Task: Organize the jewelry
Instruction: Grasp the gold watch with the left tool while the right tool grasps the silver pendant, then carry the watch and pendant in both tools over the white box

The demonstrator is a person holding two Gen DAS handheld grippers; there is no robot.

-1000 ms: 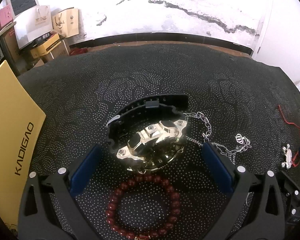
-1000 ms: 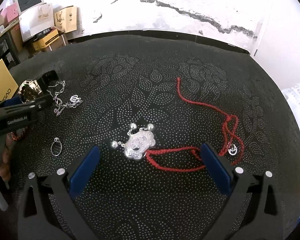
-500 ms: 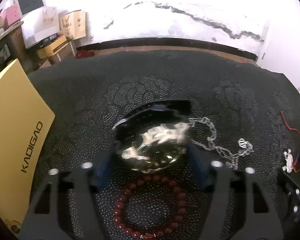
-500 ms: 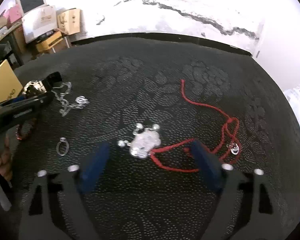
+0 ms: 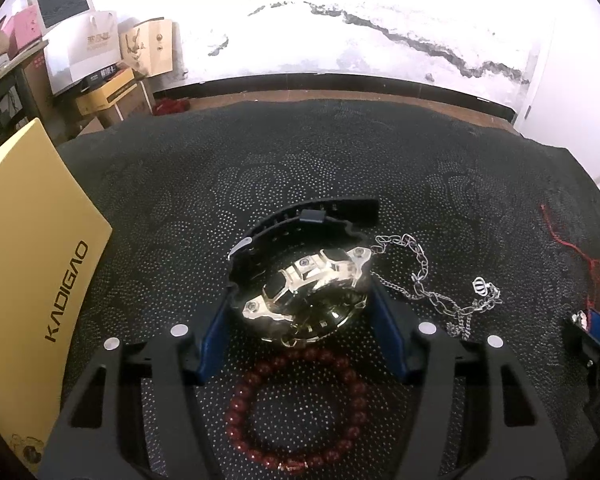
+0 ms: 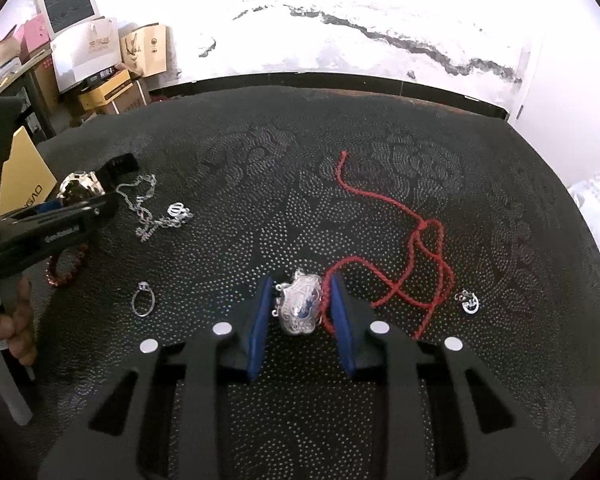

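My left gripper (image 5: 300, 300) is shut on a gold-faced watch (image 5: 306, 296) with a black strap, its blue pads (image 5: 216, 332) pressed against both sides of the case. A red bead bracelet (image 5: 296, 404) lies just below it and a silver chain (image 5: 436, 288) lies to its right. My right gripper (image 6: 300, 300) is shut on a silver lock pendant (image 6: 300, 306) tied to a red cord (image 6: 416, 244). The left gripper (image 6: 60, 220) and the watch also show at the left of the right wrist view.
A black dotted cloth (image 5: 180, 200) covers the table. A yellow KADIGAO box (image 5: 28, 264) stands at the left. A silver ring (image 6: 143, 302) and a small silver charm (image 6: 469, 302) lie on the cloth. Cardboard boxes (image 5: 104, 64) stand beyond the far left edge.
Both grippers were open around their items a second ago. Both have since closed, the left on the watch and the right on the silver pendant.
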